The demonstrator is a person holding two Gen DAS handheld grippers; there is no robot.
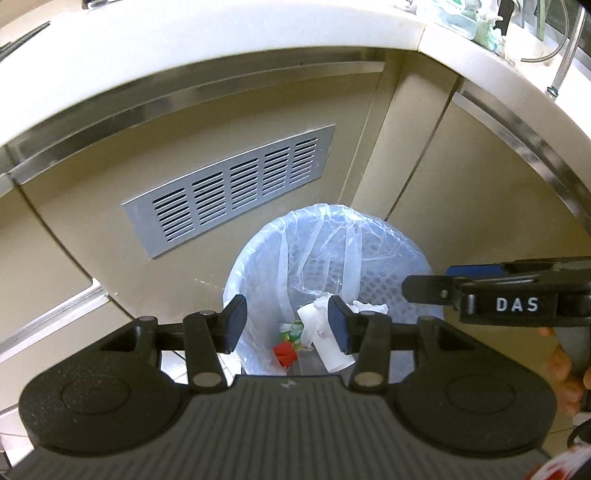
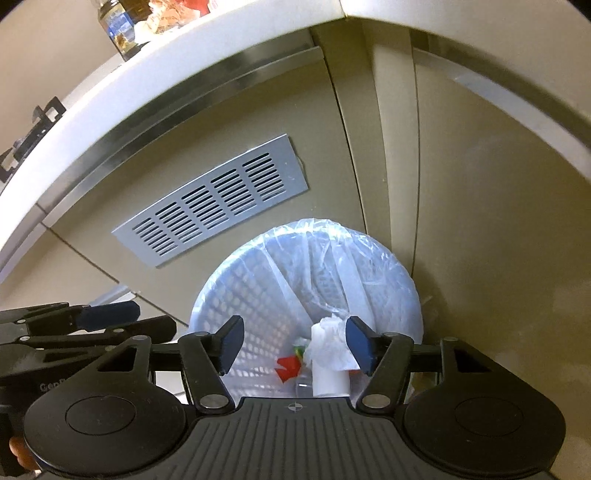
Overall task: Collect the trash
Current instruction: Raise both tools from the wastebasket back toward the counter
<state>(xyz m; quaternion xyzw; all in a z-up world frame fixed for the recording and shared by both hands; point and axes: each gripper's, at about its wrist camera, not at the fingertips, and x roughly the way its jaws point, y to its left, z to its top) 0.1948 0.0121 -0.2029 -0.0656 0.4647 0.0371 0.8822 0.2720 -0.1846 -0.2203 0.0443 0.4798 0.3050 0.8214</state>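
A pale blue mesh waste bin (image 1: 388,258) lined with a clear plastic bag stands on the floor against the cabinet; it also shows in the right wrist view (image 2: 369,266). Inside lie a white paper cup with crumpled tissue (image 1: 325,339) (image 2: 328,354), a red scrap (image 1: 284,352) (image 2: 288,367) and a green wrapper (image 1: 291,328). My left gripper (image 1: 288,325) is open and empty above the bin. My right gripper (image 2: 295,341) is open and empty above the bin; it shows from the side in the left wrist view (image 1: 428,284).
Beige cabinet fronts with a grey vent grille (image 1: 229,192) (image 2: 210,218) stand behind the bin. A white countertop edge (image 1: 221,48) runs above, with a jar and clutter (image 2: 122,26) on it. Pale tiled floor shows beside the bin.
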